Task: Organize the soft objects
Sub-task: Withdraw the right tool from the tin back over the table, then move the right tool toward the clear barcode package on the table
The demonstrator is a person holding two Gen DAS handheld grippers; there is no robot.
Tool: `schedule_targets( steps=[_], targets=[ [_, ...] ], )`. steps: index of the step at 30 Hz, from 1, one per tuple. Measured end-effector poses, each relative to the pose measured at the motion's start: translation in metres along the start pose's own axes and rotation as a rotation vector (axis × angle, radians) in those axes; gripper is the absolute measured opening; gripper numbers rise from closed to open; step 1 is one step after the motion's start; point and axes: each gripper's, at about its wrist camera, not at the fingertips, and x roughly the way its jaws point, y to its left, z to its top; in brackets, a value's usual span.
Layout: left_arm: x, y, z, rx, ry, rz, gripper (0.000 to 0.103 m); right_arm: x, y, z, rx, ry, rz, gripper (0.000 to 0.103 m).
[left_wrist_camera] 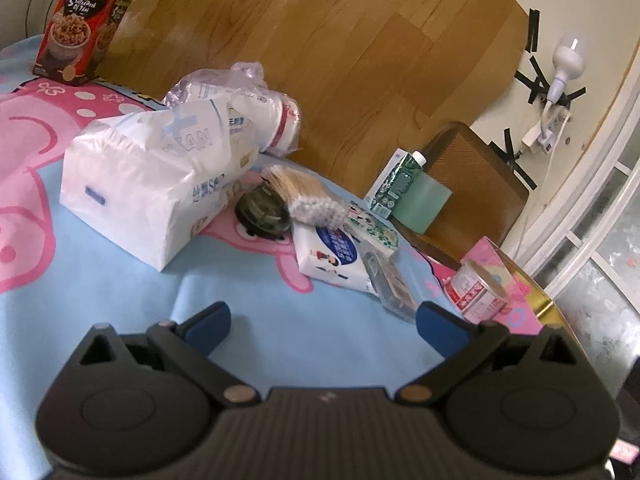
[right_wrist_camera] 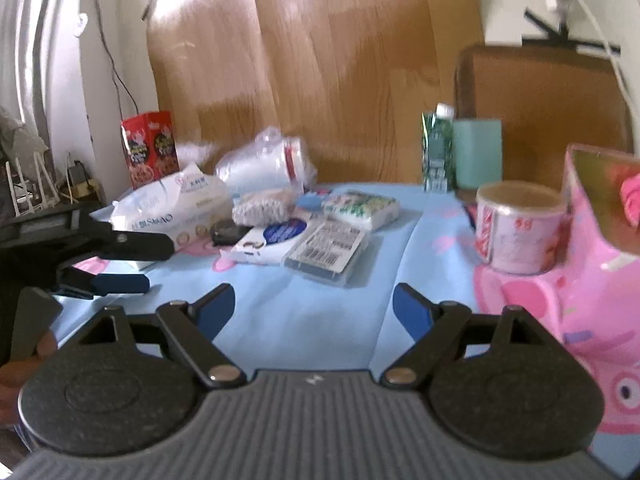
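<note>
Left wrist view: left tool (left_wrist_camera: 322, 320) is hovering over bare blue cloth, jaws standing wide, nothing between them.
Right wrist view: right tool (right_wrist_camera: 314, 306) is also hanging wide open and empty; the left tool (right_wrist_camera: 132, 264) is showing side-on at the frame's left edge.
Landmark: tissue pack (left_wrist_camera: 144, 192), the big white block lying on the surface (left_wrist_camera: 100, 300).
Soft things: wipes pack (left_wrist_camera: 332, 252) is lying just right of the tissue pack; a green-print pack (left_wrist_camera: 372, 228) is sitting beyond the wipes; a cotton swab bundle (left_wrist_camera: 304, 196) is resting just behind the wipes, close to the tissue pack's right end.
Handling, judged: tissue pack is looking light and squashy with slick film, so a wide pinch across its short sides should be holding best; the loose torn film on top would likely be slipping or tearing.
Wipes, judged: flat, pliable, heavier if moist; gripping mid-body across the width seems safest.
Containers: plastic bag (left_wrist_camera: 240, 92) behind the tissue pack is holding what looks like stacked cups; pink tin (right_wrist_camera: 600, 220), well right of the tissue pack, is showing no clear contents; a round tub (right_wrist_camera: 520, 228) is standing against it, lid on.
Other: a dark round lid (left_wrist_camera: 262, 212) is lying by the tissue pack's right end.
</note>
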Motion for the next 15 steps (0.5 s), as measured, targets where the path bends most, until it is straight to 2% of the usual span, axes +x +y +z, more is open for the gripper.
schedule_targets(
  steps=[4,15],
  targets=[
    [-0.002,0.000,-0.003,0.005,-0.005,-0.006,0.102,0.009,-0.003,0.001,0.052,0.029,0.009,0.088],
    [-0.006,0.008,-0.003,-0.048,-0.021,-0.026,0.102,0.014,-0.004,0.002,0.066,0.044,-0.002,0.088]
  ],
)
